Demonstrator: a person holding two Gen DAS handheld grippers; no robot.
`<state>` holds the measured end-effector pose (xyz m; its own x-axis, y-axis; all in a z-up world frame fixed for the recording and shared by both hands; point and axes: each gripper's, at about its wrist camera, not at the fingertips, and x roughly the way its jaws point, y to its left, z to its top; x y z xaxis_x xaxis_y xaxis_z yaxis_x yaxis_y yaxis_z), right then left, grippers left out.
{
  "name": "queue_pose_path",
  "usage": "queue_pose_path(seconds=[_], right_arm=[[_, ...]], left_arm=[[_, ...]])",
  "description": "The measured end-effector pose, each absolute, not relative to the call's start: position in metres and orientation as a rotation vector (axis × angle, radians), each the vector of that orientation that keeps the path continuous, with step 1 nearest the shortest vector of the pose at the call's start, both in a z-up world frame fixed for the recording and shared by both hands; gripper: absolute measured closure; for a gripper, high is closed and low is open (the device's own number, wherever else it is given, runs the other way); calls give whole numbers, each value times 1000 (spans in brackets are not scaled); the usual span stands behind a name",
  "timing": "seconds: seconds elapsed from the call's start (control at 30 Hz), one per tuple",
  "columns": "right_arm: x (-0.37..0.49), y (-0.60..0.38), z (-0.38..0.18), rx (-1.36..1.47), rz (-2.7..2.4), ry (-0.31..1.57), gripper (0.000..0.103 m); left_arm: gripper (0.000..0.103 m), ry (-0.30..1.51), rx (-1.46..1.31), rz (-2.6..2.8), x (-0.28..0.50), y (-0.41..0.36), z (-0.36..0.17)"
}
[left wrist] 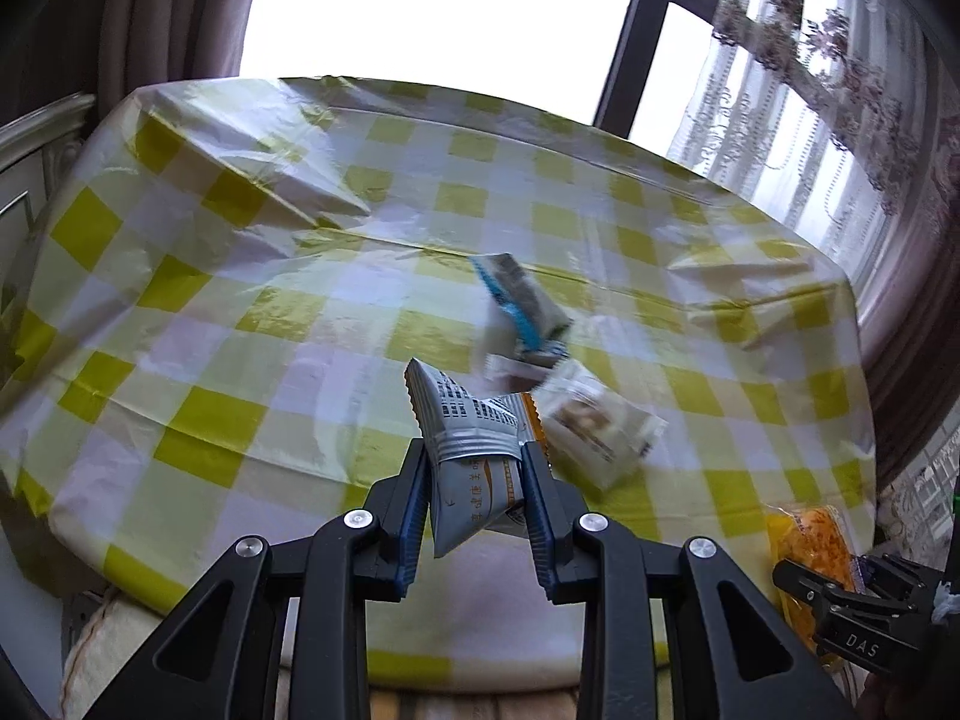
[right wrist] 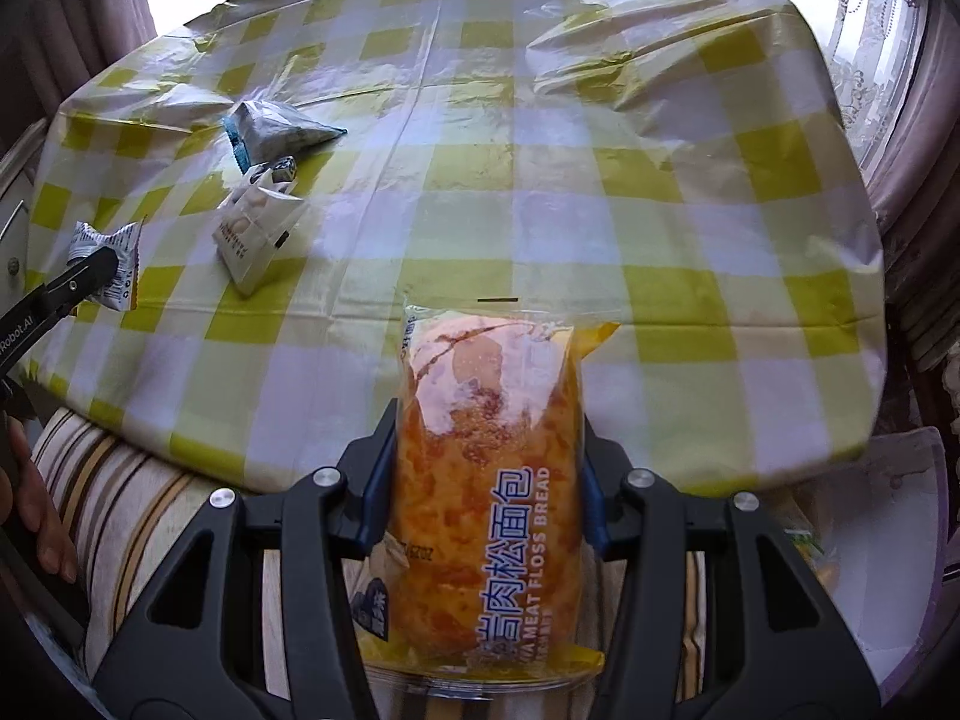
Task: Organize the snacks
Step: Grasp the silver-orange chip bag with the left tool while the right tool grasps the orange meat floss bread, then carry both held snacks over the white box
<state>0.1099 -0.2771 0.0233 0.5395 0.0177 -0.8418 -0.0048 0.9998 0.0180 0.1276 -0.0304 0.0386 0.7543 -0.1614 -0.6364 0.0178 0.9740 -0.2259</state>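
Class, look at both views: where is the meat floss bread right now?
The meat floss bread is clamped in the right gripper, above the table's near edge; the left wrist view shows it at lower right.

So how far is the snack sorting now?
Nothing looks finished yet. In hand: the left gripper holds a silver packet, and the right gripper holds the bread pack. Left: a grey-blue packet and a white packet lie on the tablecloth. No container is clearly visible.
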Motion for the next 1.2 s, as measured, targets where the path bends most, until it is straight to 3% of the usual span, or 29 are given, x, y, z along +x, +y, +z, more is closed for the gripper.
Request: queue_pose_path(seconds=[0.7,1.2], right_arm=[[26,-375,35,98,-131,989,50],[-13,-402,41,144,-127,971,50]], left_arm=[[72,824,-269,-563,78,-138,40],[72,859,-117,-607,53,-191,45]])
